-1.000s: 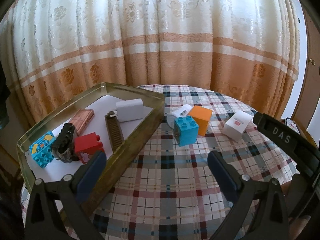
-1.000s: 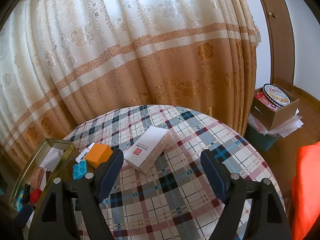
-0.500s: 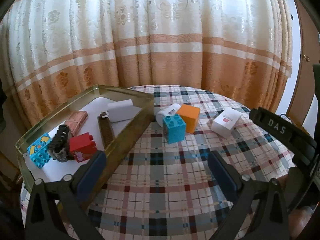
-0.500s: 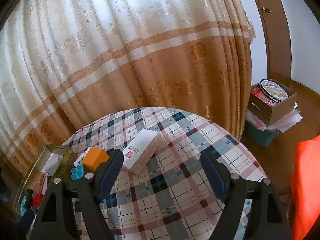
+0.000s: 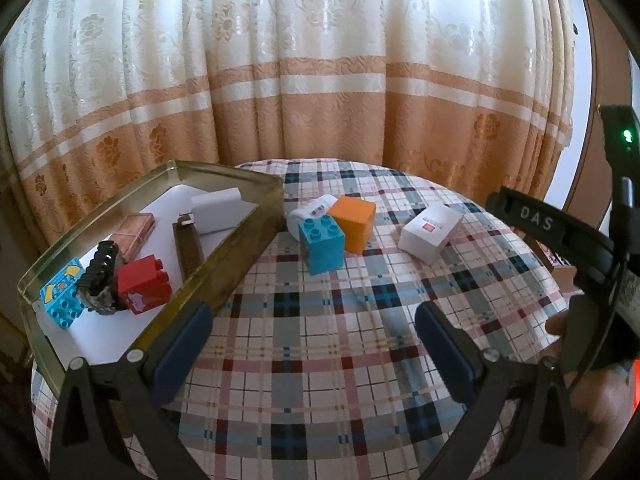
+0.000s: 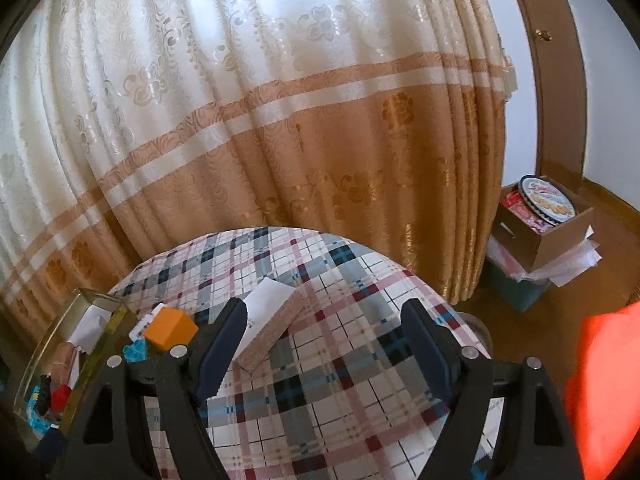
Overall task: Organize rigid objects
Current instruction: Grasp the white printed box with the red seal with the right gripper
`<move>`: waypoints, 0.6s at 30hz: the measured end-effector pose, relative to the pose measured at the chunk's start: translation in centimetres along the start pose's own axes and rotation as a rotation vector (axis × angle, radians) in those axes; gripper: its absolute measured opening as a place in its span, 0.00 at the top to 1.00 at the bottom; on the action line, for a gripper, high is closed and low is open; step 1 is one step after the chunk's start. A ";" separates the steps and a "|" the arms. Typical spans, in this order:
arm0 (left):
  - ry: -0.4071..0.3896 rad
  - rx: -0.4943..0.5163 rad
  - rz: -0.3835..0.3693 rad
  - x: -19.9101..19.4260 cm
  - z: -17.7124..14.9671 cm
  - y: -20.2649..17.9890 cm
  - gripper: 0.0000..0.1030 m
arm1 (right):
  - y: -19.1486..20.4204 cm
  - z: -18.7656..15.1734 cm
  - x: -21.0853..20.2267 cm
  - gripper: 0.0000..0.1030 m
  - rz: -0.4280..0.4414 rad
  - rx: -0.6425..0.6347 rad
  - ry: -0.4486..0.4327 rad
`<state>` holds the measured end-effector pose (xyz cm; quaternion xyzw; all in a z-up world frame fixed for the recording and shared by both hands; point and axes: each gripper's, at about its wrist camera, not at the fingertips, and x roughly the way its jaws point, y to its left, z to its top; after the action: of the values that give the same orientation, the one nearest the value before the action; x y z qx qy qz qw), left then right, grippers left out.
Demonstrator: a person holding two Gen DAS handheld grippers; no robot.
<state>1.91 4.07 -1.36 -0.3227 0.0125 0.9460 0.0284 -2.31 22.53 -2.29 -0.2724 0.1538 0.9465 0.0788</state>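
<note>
We read this as partway done, judging only from how things lie now.

In the tin tray, left side of the round table: 6 items that we can count.
- white box at the far end
- copper-pink flat box near the far-left wall
- dark ridged bar lying lengthwise beside the right wall
- red brick, black toy piece touching it, light-blue printed brick at the near-left corner

Still out on the plaid cloth: 4 items.
- blue brick, orange cube and white roll, bunched together and touching, just beside the tray's right wall
- white carton with a small red mark, apart from that bunch, to its right

So roughly 6 in, 4 left, if the tray is the target, which we assume.

Grippers:
- left gripper: fingers spread wide, nothing between them, held above the cloth on the near side of the blue brick
- right gripper: fingers also wide, empty; the white carton sits just past its left finger, not between the pads

Off-table: a cardboard box with a round cookie tin on the floor at right. Not part of the job as far as we can tell.

Likely next: the carton for the right side, the 3-piece bunch for the left. Tray floor has free space in the middle.
</note>
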 end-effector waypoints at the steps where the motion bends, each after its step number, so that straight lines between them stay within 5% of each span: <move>1: 0.005 0.004 -0.001 0.0 0.0 -0.1 0.01 | 0.0 0.1 0.3 0.21 0.000 -0.009 0.008; 11: 0.082 0.007 -0.006 1.2 -0.1 -0.6 0.01 | 0.6 0.2 3.4 0.21 0.086 -0.081 0.166; 18: 0.211 -0.068 -0.050 3.0 -1.3 -0.3 0.01 | 1.5 0.5 4.8 0.21 0.105 -0.069 0.208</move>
<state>0.36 4.43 -4.17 -0.4215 -0.0249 0.9056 0.0393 -6.90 21.62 -4.08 -0.3634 0.1423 0.9207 0.0034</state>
